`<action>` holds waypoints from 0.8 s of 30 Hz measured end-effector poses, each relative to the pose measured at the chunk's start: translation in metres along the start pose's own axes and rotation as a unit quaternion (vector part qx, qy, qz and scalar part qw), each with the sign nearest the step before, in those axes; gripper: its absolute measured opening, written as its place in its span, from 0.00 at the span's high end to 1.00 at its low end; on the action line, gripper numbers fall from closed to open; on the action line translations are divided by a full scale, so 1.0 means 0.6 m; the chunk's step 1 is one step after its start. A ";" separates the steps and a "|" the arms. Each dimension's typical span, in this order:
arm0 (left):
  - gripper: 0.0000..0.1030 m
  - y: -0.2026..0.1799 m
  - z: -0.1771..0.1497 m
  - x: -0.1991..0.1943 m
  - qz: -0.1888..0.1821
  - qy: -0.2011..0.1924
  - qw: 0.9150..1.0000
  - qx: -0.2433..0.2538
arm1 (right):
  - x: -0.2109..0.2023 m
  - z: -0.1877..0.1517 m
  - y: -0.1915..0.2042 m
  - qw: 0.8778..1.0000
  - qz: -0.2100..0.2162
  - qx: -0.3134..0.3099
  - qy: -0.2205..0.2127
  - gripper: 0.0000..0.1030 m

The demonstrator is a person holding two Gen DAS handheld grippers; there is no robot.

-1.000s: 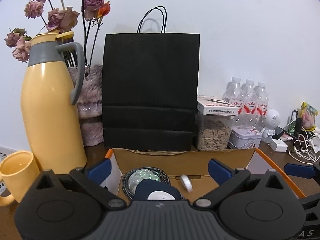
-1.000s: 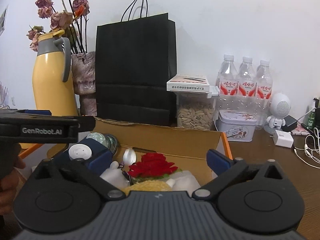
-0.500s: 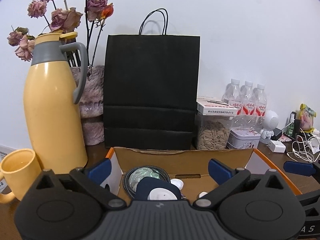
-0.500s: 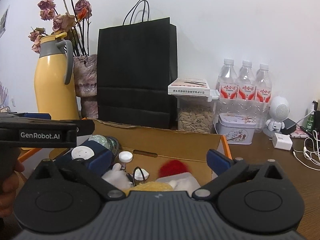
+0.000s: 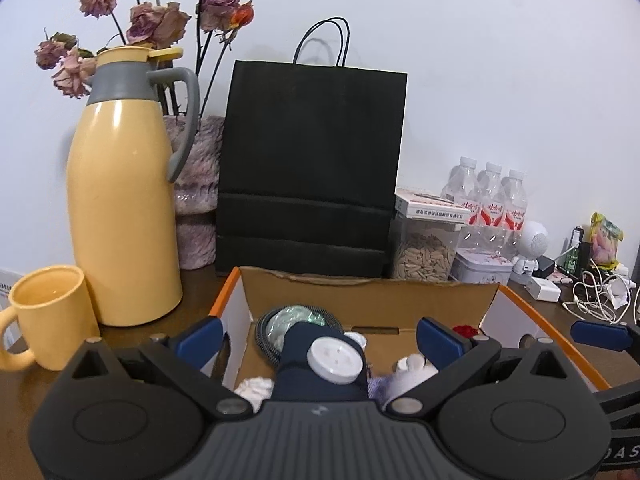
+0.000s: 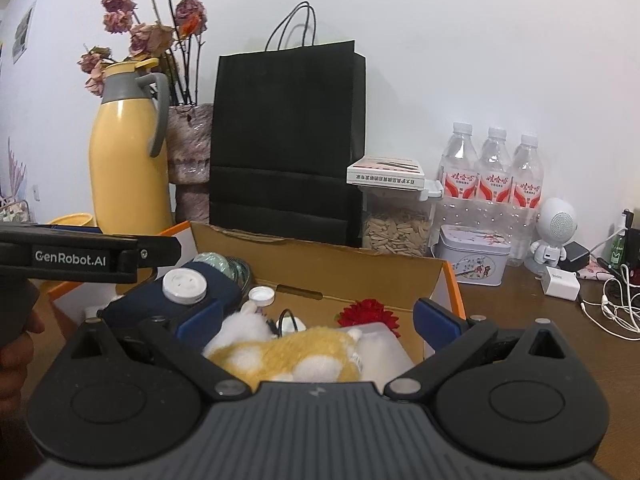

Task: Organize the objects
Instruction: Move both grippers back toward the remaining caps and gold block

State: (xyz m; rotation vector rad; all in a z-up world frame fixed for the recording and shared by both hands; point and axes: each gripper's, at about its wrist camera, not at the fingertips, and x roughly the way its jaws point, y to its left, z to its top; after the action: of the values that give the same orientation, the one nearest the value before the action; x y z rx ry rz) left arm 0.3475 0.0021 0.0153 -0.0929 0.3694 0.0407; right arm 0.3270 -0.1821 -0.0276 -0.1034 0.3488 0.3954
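An open cardboard box (image 5: 368, 294) with orange edges sits on the wooden table, also in the right wrist view (image 6: 312, 264). It holds a navy item with a white round cap (image 5: 334, 360) (image 6: 185, 286), a yellow-and-white plush toy (image 6: 288, 360), a red fabric flower (image 6: 370, 312), a loose white bottle cap (image 6: 261, 295) and a coiled cable around a glassy ball (image 5: 294, 320). My left gripper (image 5: 318, 338) is open and empty above the box's near left part. My right gripper (image 6: 318, 320) is open and empty above the plush toy.
Behind the box stand a black paper bag (image 5: 312, 168), a yellow thermos jug (image 5: 124, 208), a yellow mug (image 5: 50, 300), a vase of dried roses (image 5: 198, 192), a seed jar (image 6: 396, 232), three water bottles (image 6: 494, 180), a tin (image 6: 474, 254), a white robot toy (image 6: 554, 236), a charger and cables (image 6: 616, 304).
Both grippers have risen and pulled back a little, so more of the box's contents show. The red flower now lies on the box floor and the plush toy is in full view.
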 end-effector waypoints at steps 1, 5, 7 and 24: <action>0.00 0.002 -0.002 -0.003 -0.001 0.001 1.000 0.000 | -0.004 -0.002 0.002 1.000 0.001 -0.002 0.000 0.00; 0.00 0.010 -0.012 -0.022 0.000 -0.003 1.000 0.000 | -0.024 -0.011 0.008 1.000 0.002 -0.013 0.002 0.00; 0.00 0.015 -0.019 -0.034 0.001 -0.003 1.000 0.002 | -0.035 -0.016 0.012 1.000 0.003 -0.019 0.001 0.00; 0.00 0.035 -0.074 -0.100 0.008 0.037 0.999 0.029 | -0.098 -0.062 0.035 0.999 -0.006 -0.027 0.022 0.00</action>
State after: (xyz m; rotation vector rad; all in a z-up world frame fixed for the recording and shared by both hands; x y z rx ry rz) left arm 0.2743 0.0175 -0.0061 -0.0352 0.4452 0.0417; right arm 0.2560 -0.1901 -0.0421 -0.1674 0.3806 0.3910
